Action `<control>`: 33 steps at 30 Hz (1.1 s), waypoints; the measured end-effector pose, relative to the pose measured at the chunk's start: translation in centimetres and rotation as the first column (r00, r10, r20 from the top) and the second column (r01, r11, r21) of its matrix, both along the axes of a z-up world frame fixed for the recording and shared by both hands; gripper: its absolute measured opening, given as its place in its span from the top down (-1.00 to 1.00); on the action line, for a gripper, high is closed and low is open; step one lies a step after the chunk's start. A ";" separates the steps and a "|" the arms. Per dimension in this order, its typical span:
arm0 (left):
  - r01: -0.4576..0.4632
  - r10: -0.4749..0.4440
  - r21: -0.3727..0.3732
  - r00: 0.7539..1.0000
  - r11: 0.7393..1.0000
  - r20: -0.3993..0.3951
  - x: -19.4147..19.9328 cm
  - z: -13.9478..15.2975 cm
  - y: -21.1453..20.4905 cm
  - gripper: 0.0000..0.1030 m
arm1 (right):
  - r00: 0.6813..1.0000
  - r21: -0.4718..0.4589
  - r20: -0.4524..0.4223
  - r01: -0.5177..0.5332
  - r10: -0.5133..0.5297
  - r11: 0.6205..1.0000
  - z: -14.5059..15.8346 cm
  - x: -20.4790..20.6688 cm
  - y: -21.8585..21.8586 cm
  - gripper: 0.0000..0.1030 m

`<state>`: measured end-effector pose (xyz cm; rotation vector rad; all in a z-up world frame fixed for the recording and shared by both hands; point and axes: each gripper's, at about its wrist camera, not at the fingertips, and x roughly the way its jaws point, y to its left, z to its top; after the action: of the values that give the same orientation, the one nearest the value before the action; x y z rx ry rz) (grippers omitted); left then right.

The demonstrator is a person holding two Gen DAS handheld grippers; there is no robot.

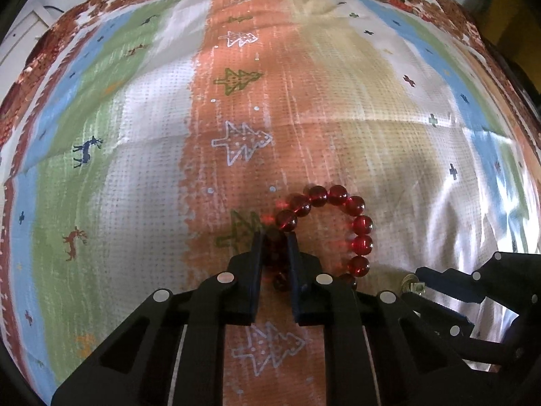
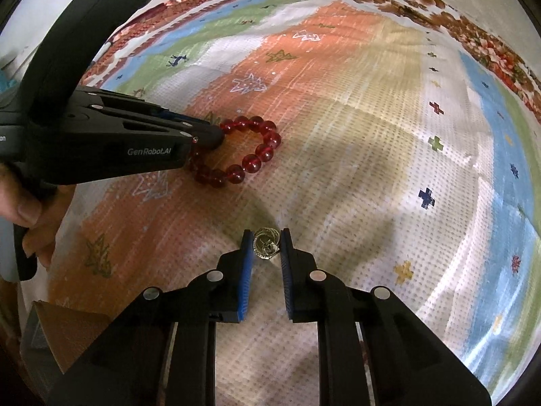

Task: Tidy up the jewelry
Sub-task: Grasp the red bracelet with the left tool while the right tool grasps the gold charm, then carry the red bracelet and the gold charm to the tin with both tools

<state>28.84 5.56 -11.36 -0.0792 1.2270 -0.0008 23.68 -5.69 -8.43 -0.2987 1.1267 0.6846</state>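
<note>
Black hand-held gripper (image 2: 267, 237) w/ blue pads (image 2: 245, 277)

"GenRobot.AI" on left claw (image 2: 216, 137) body

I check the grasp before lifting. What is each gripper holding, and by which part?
The left gripper is closed on the red bead bracelet, on beads at its left side. The right gripper brackets the small metal ring; contact cannot be told.
</note>
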 end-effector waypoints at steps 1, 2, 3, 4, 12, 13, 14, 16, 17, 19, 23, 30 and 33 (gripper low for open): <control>-0.005 0.005 -0.003 1.000 1.000 0.000 -0.1 0.1 0.0 0.75 | 1.000 0.000 0.004 0.001 -0.001 1.000 0.1 -0.1 0.0 0.68; -0.011 0.011 -0.005 1.000 1.000 0.004 -0.2 0.3 0.1 0.75 | 1.000 -0.002 0.010 0.002 -0.002 1.000 0.3 -0.2 -0.1 0.68; -0.019 0.019 -0.008 1.000 1.000 0.010 -0.3 0.6 0.2 0.75 | 1.000 -0.001 0.014 0.002 -0.002 1.000 0.4 -0.4 -0.2 0.68; -0.036 0.036 -0.017 0.999 0.999 0.025 -0.5 1.1 0.6 0.75 | 1.000 0.002 0.018 0.004 -0.004 1.000 0.7 -0.5 -0.3 0.68; -0.024 0.028 -0.058 0.997 0.998 0.072 -2.0 3.2 0.3 0.75 | 0.997 0.045 0.067 0.030 -0.033 0.999 3.1 -1.3 -1.3 0.68; -0.019 0.024 -0.063 0.996 0.998 0.083 -2.1 3.6 0.1 0.75 | 0.997 0.049 0.071 0.033 -0.037 0.998 3.3 -1.4 -1.4 0.68; -0.014 0.021 -0.070 0.995 0.997 0.093 -2.4 4.0 -0.1 0.75 | 0.996 0.057 0.077 0.040 -0.044 0.998 3.7 -1.6 -1.6 0.68; -0.008 0.017 -0.084 0.993 0.996 0.116 -2.9 4.9 -0.4 0.75 | 0.995 0.067 0.082 0.047 -0.053 0.997 4.1 -1.7 -1.8 0.68; -0.007 0.018 -0.088 0.992 0.996 0.125 -3.0 5.2 -0.5 0.75 | 0.995 0.072 0.087 0.052 -0.058 0.996 4.4 -1.9 -1.9 0.68; -0.005 0.019 -0.097 0.990 0.995 0.143 -3.5 5.9 -0.6 0.75 | 0.993 0.082 0.093 0.062 -0.070 0.995 4.8 -2.1 -2.2 0.68; -0.001 0.017 -0.101 0.987 0.995 0.159 -4.2 6.6 -0.8 0.75 | 0.990 0.097 0.105 0.079 -0.089 0.992 5.4 -2.7 -2.5 0.68; 0.004 0.019 -0.123 0.982 0.992 0.186 -5.7 7.9 -0.9 0.75 | 0.982 0.125 0.135 0.113 -0.130 0.986 6.7 -3.9 -3.5 0.68; 0.019 0.007 -0.127 0.980 0.992 0.201 -6.4 8.5 -1.2 0.75 | 0.978 0.140 0.147 0.124 -0.144 0.982 7.3 -4.3 -3.8 0.68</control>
<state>22.40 4.41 -2.87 -0.1835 1.0238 -0.0911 19.35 -9.52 -1.18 -0.1607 0.9386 0.6006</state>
